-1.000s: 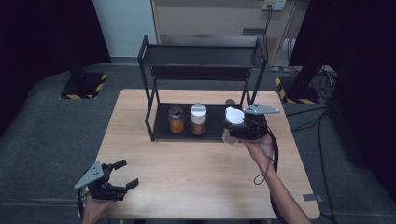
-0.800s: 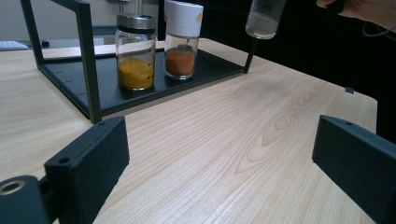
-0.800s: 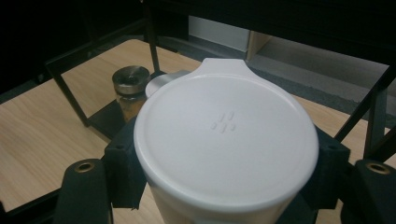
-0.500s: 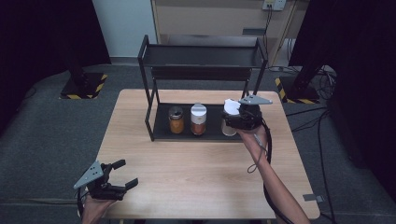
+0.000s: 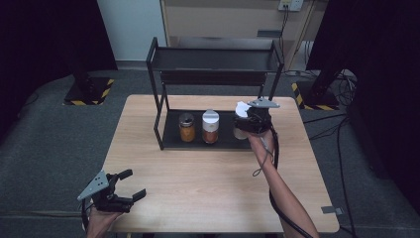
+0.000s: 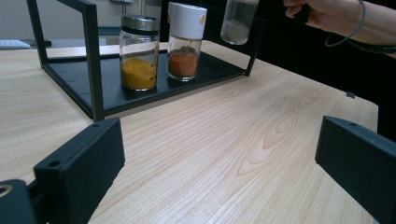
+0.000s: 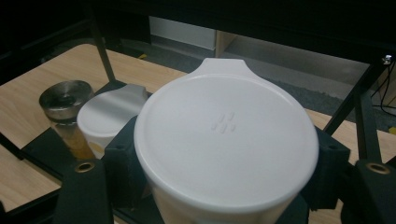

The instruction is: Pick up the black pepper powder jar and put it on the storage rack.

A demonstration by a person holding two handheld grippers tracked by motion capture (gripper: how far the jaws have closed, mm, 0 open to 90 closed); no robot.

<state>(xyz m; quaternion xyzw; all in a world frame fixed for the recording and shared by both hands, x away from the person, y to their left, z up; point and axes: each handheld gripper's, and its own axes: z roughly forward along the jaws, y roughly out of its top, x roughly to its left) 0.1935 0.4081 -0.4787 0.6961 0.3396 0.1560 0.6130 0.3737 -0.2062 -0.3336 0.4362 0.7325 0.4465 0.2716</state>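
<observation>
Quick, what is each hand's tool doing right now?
Left tool: open, nothing between its jaws.
Right tool: closed on the white-lidded jar, over the rack's lower shelf.

Your high view is evenly lit on the table (image 5: 208, 178), while black surrounds swallow detail at nine and three o'clock. Shadows under the rack (image 5: 213, 74) stay soft. In your right gripper view the white lid (image 7: 226, 135) is close, bright and slightly soft; the background at twelve o'clock is dim.

On the rack's lower shelf (image 5: 173, 140) two jars (image 5: 186, 127) stand side by side; the held jar (image 5: 241, 126) is apparently just right of them.
</observation>
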